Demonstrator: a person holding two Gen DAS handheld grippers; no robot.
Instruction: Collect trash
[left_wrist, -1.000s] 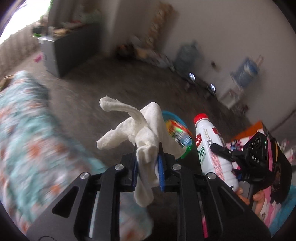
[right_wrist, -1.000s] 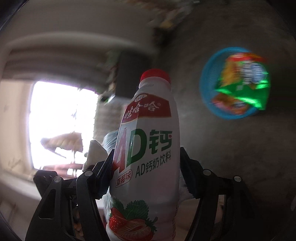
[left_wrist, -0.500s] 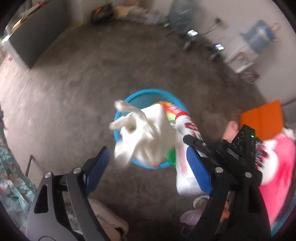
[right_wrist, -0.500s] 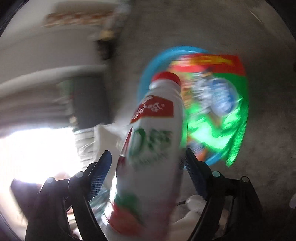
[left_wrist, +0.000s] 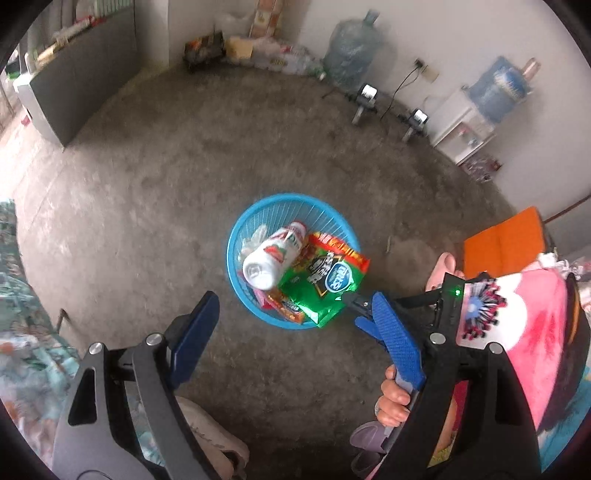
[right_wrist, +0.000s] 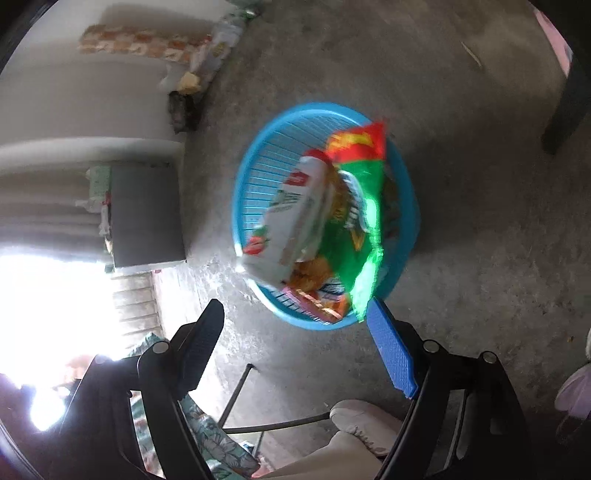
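1. Far left in the left wrist view, a floral cloth (left_wrist: 22, 332) edges the frame; no trash shows on it from here.
2. Left gripper (left_wrist: 295, 332) hangs over the concrete floor (left_wrist: 147, 184), its blue pads spread wide with nothing between them; it is empty.
3. Centre: the basket (left_wrist: 236, 236) sits on the floor, just ahead of the fingertips; the bottle (left_wrist: 273, 254) lies in it on its side, base toward the camera, cap end deeper in.
4. A bit of white tissue (left_wrist: 255, 236) peeks out behind the bottle, inside the basket; beside them a green snack bag (left_wrist: 328, 284) leans over the near rim.
5. Right: the right gripper (right_wrist: 295, 343) also stands spread and empty, its pads clear of the basket; in its view the bottle (right_wrist: 291, 218) is blurred, but looks to be within the rim.
6. Progress, as I read it: tissue, bottle and bag are all binned, so this drop is done.
7. Left to do: hard to tell; the floor around the basket looks bare of litter, and clutter along the far wall (left_wrist: 258, 51) is too small to judge as trash.
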